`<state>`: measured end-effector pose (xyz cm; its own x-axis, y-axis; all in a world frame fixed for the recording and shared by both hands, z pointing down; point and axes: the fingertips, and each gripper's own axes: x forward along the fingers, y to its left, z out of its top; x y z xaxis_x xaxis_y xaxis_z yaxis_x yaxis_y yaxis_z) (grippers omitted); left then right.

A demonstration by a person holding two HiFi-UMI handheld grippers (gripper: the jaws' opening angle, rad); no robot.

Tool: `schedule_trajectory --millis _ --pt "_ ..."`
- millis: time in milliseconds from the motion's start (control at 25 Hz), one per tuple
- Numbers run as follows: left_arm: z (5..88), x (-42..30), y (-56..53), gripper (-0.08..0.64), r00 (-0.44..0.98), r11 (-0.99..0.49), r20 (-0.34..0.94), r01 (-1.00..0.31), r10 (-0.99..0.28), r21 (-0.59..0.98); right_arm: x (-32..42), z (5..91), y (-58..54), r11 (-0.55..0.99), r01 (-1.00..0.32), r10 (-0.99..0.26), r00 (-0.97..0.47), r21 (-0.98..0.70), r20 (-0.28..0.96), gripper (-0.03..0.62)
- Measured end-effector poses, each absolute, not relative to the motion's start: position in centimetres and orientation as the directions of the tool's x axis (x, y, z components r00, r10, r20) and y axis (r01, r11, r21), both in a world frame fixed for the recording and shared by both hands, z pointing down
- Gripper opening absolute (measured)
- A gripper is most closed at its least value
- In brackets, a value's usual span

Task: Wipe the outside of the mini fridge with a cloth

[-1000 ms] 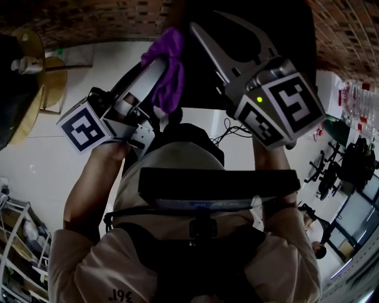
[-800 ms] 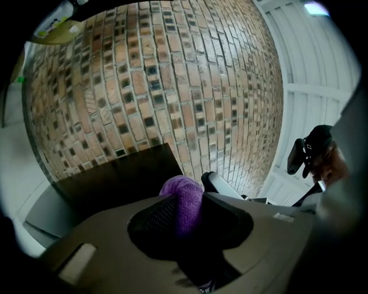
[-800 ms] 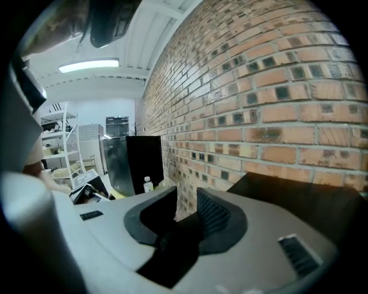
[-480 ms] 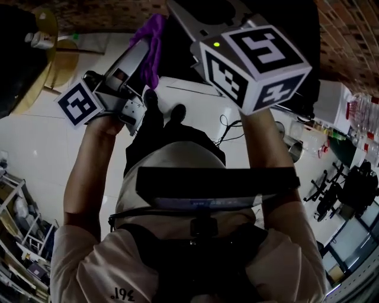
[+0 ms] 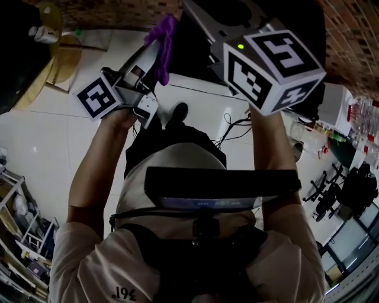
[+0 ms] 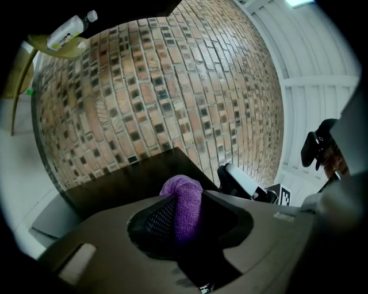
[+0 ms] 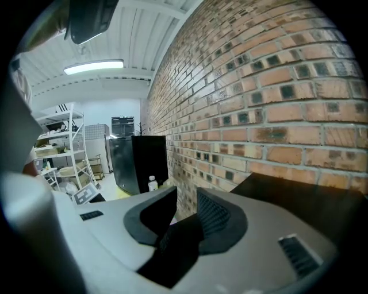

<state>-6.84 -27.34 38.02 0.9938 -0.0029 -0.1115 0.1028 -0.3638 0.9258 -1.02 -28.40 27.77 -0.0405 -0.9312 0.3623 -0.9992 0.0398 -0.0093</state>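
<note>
My left gripper (image 5: 155, 50) is shut on a purple cloth (image 5: 164, 41), which bulges up between its jaws (image 6: 183, 198). The cloth lies at the left edge of the black mini fridge (image 5: 195, 59). In the left gripper view the fridge's dark top (image 6: 126, 184) stretches ahead to a brick wall. My right gripper (image 5: 207, 12) reaches over the fridge, its marker cube large at the upper right. Its jaws (image 7: 185, 201) stand nearly together with only a narrow slit and nothing between them. The fridge's top (image 7: 299, 201) shows at their right.
A brick wall (image 6: 172, 86) runs right behind the fridge. A yellow table with a bottle (image 5: 44, 34) stands to the left. Cables (image 5: 234, 127) lie on the white tiled floor. Shelves (image 5: 18, 237) fill the lower left, and a tall black cabinet (image 7: 141, 161) stands along the wall.
My left gripper with the cloth has sunk a little along the fridge's left edge. The right gripper's cube has swung closer and now looms larger in the head view.
</note>
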Motion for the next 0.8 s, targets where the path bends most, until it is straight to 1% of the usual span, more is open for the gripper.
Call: schedule_trajectory --millis 360,800 --pt "41.2 -6.2 -26.6 0.115 0.992 -0.364 -0.123 0.123 0.023 0.923 -0.6 28.2 -27.5 0.038 -0.999 -0.927 -0.038 -0.008 0.372 0.103" --pt "47.0 -6.8 -26.6 0.115 1.000 -0.419 -0.019 0.023 0.012 0.908 -0.5 28.1 -27.6 0.029 -1.000 -0.930 -0.031 -0.009 0.366 0.103"
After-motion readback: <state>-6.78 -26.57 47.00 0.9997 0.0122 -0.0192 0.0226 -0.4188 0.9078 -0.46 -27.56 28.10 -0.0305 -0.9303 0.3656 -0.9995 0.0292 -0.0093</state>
